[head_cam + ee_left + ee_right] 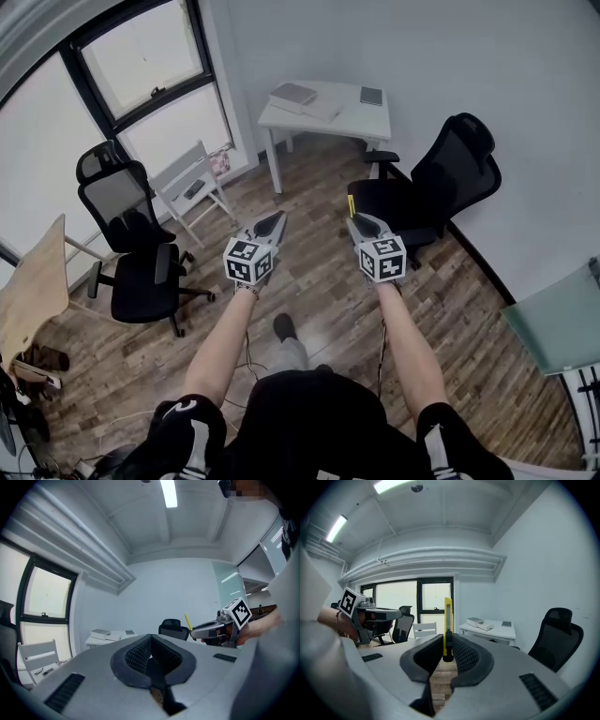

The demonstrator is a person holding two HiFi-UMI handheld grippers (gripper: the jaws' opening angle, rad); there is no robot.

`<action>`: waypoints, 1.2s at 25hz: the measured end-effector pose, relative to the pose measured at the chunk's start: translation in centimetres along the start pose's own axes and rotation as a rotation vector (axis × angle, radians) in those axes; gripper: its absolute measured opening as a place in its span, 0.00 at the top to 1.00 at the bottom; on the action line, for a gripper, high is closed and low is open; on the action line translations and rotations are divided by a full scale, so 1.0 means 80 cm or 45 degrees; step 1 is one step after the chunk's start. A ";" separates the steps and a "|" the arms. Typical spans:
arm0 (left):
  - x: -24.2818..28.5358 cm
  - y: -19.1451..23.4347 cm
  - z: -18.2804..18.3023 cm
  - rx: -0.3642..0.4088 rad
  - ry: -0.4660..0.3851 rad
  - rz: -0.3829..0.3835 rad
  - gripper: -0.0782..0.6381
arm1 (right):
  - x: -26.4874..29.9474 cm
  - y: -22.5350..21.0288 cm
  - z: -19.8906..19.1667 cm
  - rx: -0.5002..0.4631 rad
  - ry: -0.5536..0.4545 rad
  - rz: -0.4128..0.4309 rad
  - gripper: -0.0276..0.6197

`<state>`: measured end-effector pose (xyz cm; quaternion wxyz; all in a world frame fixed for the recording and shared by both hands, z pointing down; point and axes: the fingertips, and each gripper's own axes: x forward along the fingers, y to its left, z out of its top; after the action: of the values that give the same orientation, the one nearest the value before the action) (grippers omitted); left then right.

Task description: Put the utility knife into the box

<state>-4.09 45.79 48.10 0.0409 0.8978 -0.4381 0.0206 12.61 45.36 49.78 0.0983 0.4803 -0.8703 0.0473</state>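
The yellow utility knife [448, 620] stands upright between the pads of my right gripper [448, 638], which is shut on it. In the head view the knife's tip [352, 205] pokes up from the right gripper [355, 221], held in the air over the wooden floor. My left gripper [276, 218] hovers beside it at the same height, its jaws shut with nothing in them [150, 637]. The left gripper view shows the right gripper [206, 631] and the knife [188, 620] off to its right. A flat whitish box [294, 94] lies on the white table [361, 122] by the far wall.
A black office chair [441, 187] stands just beyond the right gripper. Another black chair [136, 253] and a white folding chair [192, 187] are at the left by the window. A small grey item [371, 96] also lies on the table. A glass panel [558, 323] is at the right.
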 end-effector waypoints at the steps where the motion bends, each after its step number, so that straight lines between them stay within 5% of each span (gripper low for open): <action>1: 0.004 0.007 0.001 0.000 0.001 -0.005 0.86 | 0.007 -0.001 0.001 0.000 0.003 -0.002 0.84; 30: 0.184 0.272 -0.010 -0.093 0.036 -0.095 0.86 | 0.318 -0.050 0.027 0.015 0.131 -0.020 0.84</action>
<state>-12.20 20.95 51.19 0.0805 0.9111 -0.4040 0.0159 2.48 21.84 53.11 0.1406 0.4844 -0.8601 0.0762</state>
